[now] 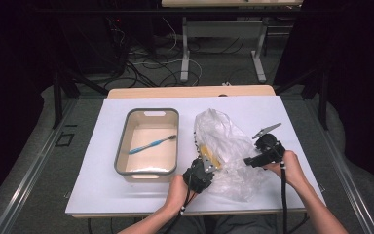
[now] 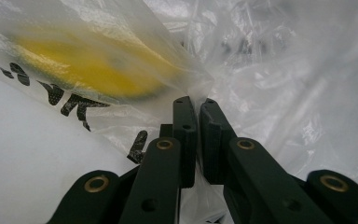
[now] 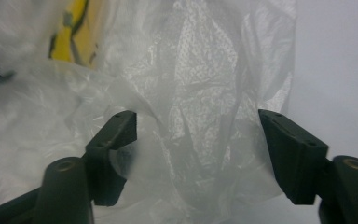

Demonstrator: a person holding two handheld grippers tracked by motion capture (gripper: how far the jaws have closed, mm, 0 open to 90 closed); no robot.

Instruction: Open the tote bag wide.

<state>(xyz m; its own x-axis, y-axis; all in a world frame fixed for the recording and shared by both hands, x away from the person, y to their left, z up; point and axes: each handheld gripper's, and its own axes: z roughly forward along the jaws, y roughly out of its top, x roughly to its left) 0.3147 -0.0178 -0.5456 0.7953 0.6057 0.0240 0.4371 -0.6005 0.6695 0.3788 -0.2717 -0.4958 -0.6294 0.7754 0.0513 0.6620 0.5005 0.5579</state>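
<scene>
A crumpled clear plastic bag [image 1: 226, 139] lies on the white table cover, right of the middle. Through its film a yellow item [image 1: 208, 155] shows near the left edge, blurred in the left gripper view [image 2: 88, 70]. My left gripper [image 1: 208, 165] is at the bag's near left edge. Its jaws stand almost together, with a fold of the bag [image 2: 270, 84] pinched at their tips [image 2: 198, 105]. My right gripper [image 1: 248, 161] is at the bag's right side. It is open, jaws wide apart [image 3: 198, 126], with loose film of the bag [image 3: 205, 93] between them and no pad pressing on it.
A grey-rimmed beige bin [image 1: 121, 146] stands left of the bag, and a blue toothbrush [image 1: 151, 145] lies inside it. The white cover [image 1: 102, 185] spreads over the table to its front edge. Cables and table legs lie on the floor beyond.
</scene>
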